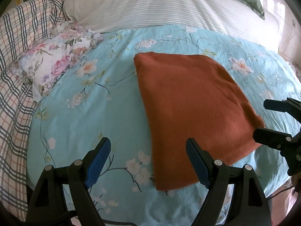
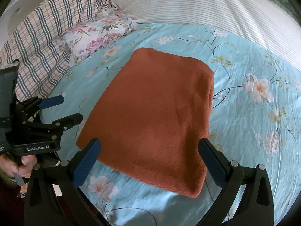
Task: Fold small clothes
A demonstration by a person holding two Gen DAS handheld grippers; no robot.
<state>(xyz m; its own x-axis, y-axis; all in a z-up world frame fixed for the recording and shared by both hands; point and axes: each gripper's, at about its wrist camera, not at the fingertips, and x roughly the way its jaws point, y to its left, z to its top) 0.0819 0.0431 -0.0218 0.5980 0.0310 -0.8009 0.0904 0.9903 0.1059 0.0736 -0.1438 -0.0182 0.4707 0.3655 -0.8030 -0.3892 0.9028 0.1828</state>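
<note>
A rust-orange knit garment (image 1: 188, 103) (image 2: 156, 109) lies folded into a flat rectangle on the light blue floral sheet (image 1: 84, 113) (image 2: 244, 113). My left gripper (image 1: 148, 140) hovers open over the garment's near left edge, with nothing between its blue pads. In the right wrist view the left gripper (image 2: 70, 107) is at the garment's left side. My right gripper (image 2: 150, 141) is open above the garment's near edge, its fingers spread about as wide as the cloth. In the left wrist view the right gripper (image 1: 262, 117) sits at the garment's right corner. Neither touches the fabric.
A crumpled pink-flowered cloth (image 1: 56, 62) (image 2: 97, 35) lies at the sheet's far left. A plaid quilt (image 1: 18, 56) (image 2: 41, 37) bunches along the left. A striped white duvet (image 1: 150, 5) (image 2: 207, 5) covers the back. A person's hand (image 2: 20, 165) holds the left gripper's handle.
</note>
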